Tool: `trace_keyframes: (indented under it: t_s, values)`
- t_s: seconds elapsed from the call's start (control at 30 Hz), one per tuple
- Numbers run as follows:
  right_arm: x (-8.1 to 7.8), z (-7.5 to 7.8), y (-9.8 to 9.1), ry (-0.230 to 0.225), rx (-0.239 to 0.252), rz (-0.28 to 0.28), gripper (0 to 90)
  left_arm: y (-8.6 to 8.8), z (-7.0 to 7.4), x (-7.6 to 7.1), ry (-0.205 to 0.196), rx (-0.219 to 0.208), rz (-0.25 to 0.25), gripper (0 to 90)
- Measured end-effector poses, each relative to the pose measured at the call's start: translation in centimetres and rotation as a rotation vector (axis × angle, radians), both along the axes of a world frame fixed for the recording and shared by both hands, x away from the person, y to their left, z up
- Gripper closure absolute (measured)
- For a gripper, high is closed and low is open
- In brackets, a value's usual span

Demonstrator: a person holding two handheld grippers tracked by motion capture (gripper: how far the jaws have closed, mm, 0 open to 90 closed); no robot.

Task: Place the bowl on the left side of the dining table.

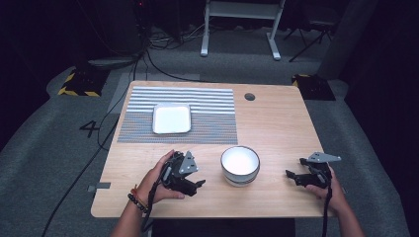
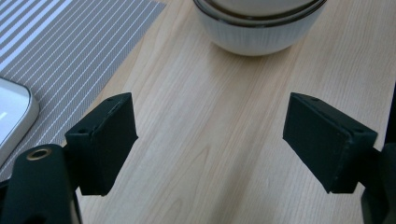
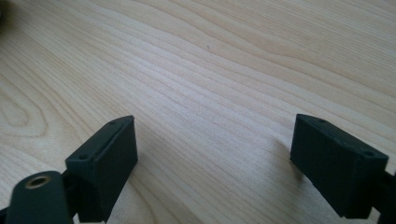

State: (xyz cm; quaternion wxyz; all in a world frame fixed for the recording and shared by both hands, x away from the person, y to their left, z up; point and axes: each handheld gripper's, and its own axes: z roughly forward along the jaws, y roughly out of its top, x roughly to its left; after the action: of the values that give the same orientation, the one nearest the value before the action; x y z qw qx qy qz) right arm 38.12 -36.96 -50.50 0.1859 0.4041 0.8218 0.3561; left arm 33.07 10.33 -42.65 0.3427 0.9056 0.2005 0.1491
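step: pre-grasp, both grippers resting low on the light wooden tabletop (image 1: 276,123), nothing held; looks like the start of a reach for the bowl
bowl: white round ceramic bowl with dark rim and ribbed side (image 1: 239,165), lower centre of the high view, standing upright on bare wood between the two grippers; in the left gripper view it sits at the top centre (image 2: 259,28), straight ahead of the jaws
left gripper (image 1: 190,183): lower left of centre in the high view, just beside the bowl, not touching; jaws wide apart, empty, aimed at the bowl
right gripper (image 1: 295,175): lower right, well apart from the bowl; jaws wide apart, empty, bare wood ahead of them in the right gripper view
plate: white square plate with rounded corners (image 1: 171,118), on the grey-and-white striped placemat (image 1: 207,106), upper left of the tabletop; likely drop spot, only a guess
next move: left gripper goes forward, jaws straddle the bowl rim or wall, then close; the ribbed wall is curved and glazed, so a slip is possible
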Motion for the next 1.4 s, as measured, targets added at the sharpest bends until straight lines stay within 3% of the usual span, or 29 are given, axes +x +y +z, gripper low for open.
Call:
trace_keyframes:
  t_s: [0.5, 0.67, 0.9, 1.03, 1.4]
  values:
    - [0.0, 0.0, 0.0, 0.0, 0.0, 0.0, 14.8, -2.4, 1.3, 0.1, -0.024, -0.01, -0.082, 17.8]
    - [0.0, 0.0, 0.0, -0.001, -0.001, 0.0, 14.9, -3.4, 1.9, 0.1, -0.043, -0.027, -0.108, 17.8]
    - [0.0, 0.0, 0.0, -0.001, -0.001, 0.0, 14.9, -4.3, 2.6, 0.1, -0.036, -0.069, -0.154, 17.5]
    - [0.0, 0.0, 0.0, 0.0, 0.0, 0.0, 14.8, -5.2, 2.9, 0.1, -0.052, -0.055, -0.172, 17.6]
    - [0.0, 0.0, 0.0, -0.001, -0.001, 0.0, 14.9, -7.3, 2.9, 0.4, -0.052, -0.042, -0.204, 19.2]
